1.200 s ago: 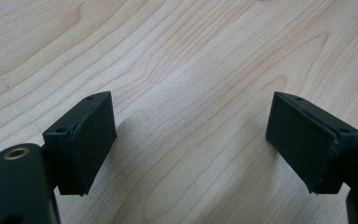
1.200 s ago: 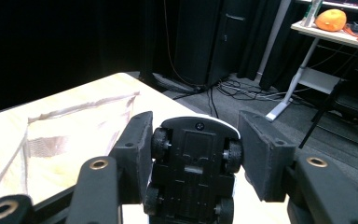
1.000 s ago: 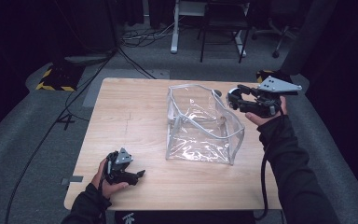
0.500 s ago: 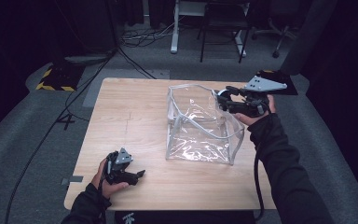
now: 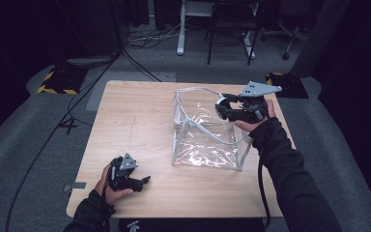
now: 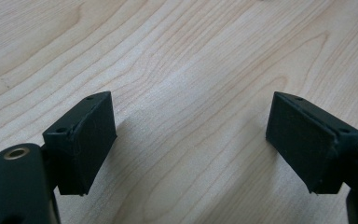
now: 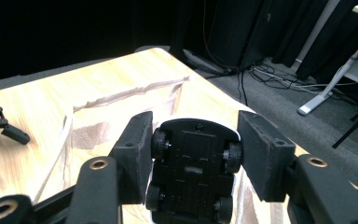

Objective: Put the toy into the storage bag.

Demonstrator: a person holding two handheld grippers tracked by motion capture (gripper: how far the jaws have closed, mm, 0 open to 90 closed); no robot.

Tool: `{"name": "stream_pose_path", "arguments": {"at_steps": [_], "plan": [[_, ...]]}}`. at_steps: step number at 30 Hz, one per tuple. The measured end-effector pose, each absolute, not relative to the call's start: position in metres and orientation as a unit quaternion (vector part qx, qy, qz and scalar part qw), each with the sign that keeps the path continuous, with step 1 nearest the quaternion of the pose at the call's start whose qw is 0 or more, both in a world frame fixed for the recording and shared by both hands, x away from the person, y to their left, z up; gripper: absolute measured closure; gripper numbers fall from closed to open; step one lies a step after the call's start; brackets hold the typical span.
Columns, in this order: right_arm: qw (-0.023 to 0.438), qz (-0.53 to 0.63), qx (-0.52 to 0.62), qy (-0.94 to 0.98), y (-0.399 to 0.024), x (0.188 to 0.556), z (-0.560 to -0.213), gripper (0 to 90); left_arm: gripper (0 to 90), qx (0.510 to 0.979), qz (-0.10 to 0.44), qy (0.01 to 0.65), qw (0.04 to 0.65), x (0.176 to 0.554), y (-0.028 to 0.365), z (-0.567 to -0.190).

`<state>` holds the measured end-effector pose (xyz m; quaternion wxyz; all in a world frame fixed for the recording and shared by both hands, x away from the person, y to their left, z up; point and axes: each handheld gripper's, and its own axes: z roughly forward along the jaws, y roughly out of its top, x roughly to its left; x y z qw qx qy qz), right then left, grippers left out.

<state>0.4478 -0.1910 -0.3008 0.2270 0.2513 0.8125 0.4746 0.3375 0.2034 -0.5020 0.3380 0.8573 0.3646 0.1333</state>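
A clear plastic bag (image 5: 207, 140) stands open on the wooden table (image 5: 135, 121), right of the middle. My right gripper (image 5: 222, 107) hovers at the bag's right rim, shut on a toy car (image 7: 193, 177) held across its wheels. The car's black underside faces the camera in the right gripper view, and its white body (image 5: 221, 102) peeks out in the high view. The bag's rim (image 7: 121, 98) lies just beyond the car. My left gripper (image 5: 144, 181) rests near the table's front left, jaws wide open over bare wood (image 6: 191, 93) with nothing between them.
The table's right edge (image 5: 285, 130) runs close behind the right hand. Beyond the far edge are desk legs (image 5: 179, 29), a chair (image 5: 229, 34) and cables on the grey floor. A yellow and black striped block (image 5: 55, 82) sits at the far left.
The right gripper has carried the toy car leftward from the table's right edge to over the bag's rim. The left gripper has stayed still.
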Motion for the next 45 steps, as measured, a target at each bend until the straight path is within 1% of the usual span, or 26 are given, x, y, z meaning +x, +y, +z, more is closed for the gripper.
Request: {"name": "stream_pose_path", "arguments": {"at_steps": [11,16,21,32,45], "plan": [[0.223,0.452,0.236,0.831,-0.180,0.449,-0.298,47.7,16.2,0.857,0.133,0.365,0.339,0.337,0.203,-0.502],[0.219,0.418,0.233,0.850,-0.176,0.451,-0.297,47.7,16.2,0.857,0.133,0.365,0.339,0.337,0.203,-0.502],[0.205,0.380,0.232,0.872,-0.174,0.451,-0.300,47.7,16.2,0.857,0.133,0.365,0.339,0.337,0.203,-0.502],[0.181,0.338,0.214,0.898,-0.179,0.447,-0.308,47.6,16.2,0.857,0.133,0.365,0.339,0.338,0.203,-0.502],[0.176,0.316,0.210,0.908,-0.190,0.444,-0.312,47.6,16.2,0.857,0.133,0.365,0.339,0.337,0.203,-0.502]]}}
